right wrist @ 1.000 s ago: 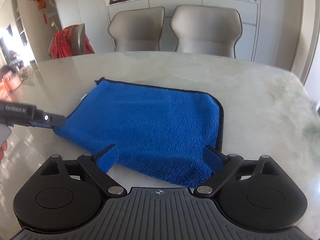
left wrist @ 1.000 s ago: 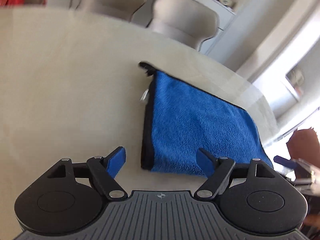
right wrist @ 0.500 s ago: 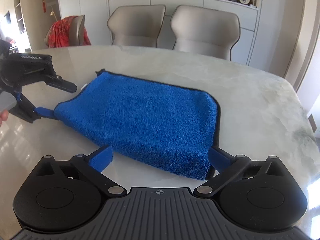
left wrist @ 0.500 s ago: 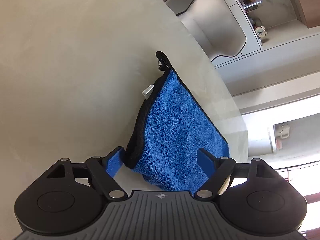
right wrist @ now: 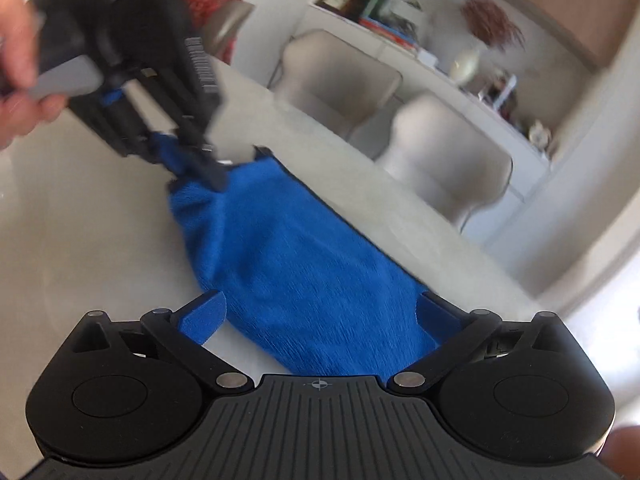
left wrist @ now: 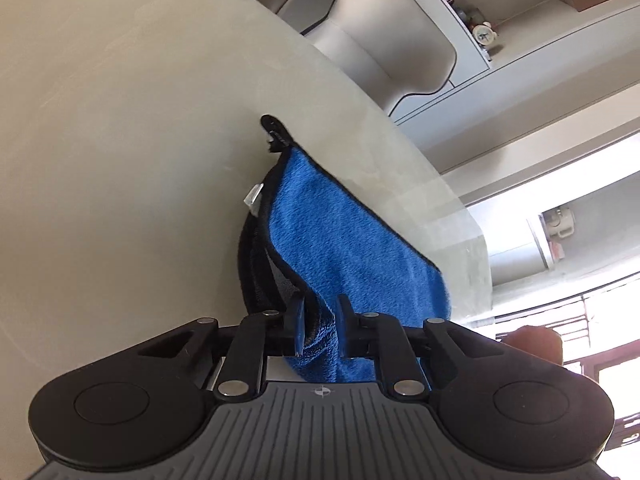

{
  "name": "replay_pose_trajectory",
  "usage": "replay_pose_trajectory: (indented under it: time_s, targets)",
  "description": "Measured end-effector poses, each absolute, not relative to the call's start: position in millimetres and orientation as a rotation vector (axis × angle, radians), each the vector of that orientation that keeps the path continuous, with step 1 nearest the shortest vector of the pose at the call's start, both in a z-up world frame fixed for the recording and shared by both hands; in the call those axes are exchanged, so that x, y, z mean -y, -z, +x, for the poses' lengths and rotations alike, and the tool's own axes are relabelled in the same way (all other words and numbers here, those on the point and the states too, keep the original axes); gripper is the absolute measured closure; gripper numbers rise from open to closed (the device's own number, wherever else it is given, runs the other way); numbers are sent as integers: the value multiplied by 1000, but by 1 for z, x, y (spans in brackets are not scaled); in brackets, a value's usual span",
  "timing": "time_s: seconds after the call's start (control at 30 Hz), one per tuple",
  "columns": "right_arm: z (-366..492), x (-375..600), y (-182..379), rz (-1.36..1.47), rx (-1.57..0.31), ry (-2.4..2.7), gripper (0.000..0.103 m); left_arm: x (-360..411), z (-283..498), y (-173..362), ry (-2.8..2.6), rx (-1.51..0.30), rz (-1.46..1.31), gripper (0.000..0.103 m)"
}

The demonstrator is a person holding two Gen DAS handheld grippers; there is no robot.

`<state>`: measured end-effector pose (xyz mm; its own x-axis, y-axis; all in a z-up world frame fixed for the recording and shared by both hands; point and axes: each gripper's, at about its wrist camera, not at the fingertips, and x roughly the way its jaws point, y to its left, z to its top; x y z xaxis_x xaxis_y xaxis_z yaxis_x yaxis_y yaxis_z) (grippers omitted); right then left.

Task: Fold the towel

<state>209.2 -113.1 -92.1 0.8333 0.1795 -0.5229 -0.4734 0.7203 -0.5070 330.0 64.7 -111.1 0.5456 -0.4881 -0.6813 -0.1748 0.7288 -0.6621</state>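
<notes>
From the left wrist view, the left gripper (left wrist: 320,328) has its 2 fingers drawn close together, pinching a near corner of the blue towel (left wrist: 352,248). The black-edged hem lifts off the pale table (left wrist: 120,140) there, showing a second layer beneath. A black hanging loop (left wrist: 275,132) sticks out at the towel's far corner, and a small white tag (left wrist: 253,197) sits on the left hem; neither is clear in the other view. The towel's right edge runs close to the table's rim. A grey chair (left wrist: 392,36) stands beyond.

The right wrist view is motion-blurred, so edges are soft. It shows what the first cannot: the left gripper (right wrist: 196,160) from outside, held in the left hand (right wrist: 20,64), clamped on a bunched corner of the towel (right wrist: 304,280) at upper left. The right gripper (right wrist: 320,320) is spread wide, 1 blue pad on each side of the towel's near end, gripping nothing. Whether its right fingertip (right wrist: 438,318) touches the cloth I cannot tell. The gripper body hides the towel's nearest edge. 2 chairs (right wrist: 444,160) stand behind the table (right wrist: 80,240).
</notes>
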Motion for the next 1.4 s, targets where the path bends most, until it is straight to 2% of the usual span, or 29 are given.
replay_pose_trajectory:
  time_s: [0.1, 0.2, 0.23, 0.27, 0.33, 0.53, 0.6, 0.73, 0.8, 0.87, 0.93, 1.07, 1.4]
  targets:
    - [204, 91, 99, -756, -412, -456, 1, -65, 331, 108, 217, -999, -749, 90]
    - [212, 76, 104, -754, -451, -536, 10, -69, 330, 109, 219, -1013, -759, 90]
    - [215, 73, 105, -751, -461, -547, 19, -70, 329, 110, 221, -1019, -765, 90]
    - [218, 70, 107, -752, -470, -561, 33, -71, 329, 110, 225, -1024, -768, 90]
    - [225, 62, 112, -778, -478, -586, 41, -73, 329, 111, 225, -1029, -770, 90]
    - [235, 46, 129, -811, -480, -654, 41, -77, 329, 110, 227, -1031, -781, 89]
    - [239, 42, 133, -793, -477, -676, 46, -79, 330, 111, 229, -1048, -783, 87]
    - [257, 41, 133, -721, -556, -684, 87, -87, 330, 111, 226, -1053, -788, 69]
    - [269, 47, 130, -640, -607, -680, 90, -95, 329, 108, 218, -1038, -797, 61]
    - [277, 54, 123, -566, -634, -680, 91, -102, 329, 107, 195, -1025, -798, 47]
    - [280, 62, 117, -528, -628, -674, 91, -109, 332, 108, 176, -1022, -808, 39]
    - [281, 75, 110, -505, -602, -671, 91, -118, 349, 123, 167, -1074, -884, 35]
    - [273, 86, 94, -455, -589, -687, 91, -107, 399, 149, 191, -1130, -968, 33]
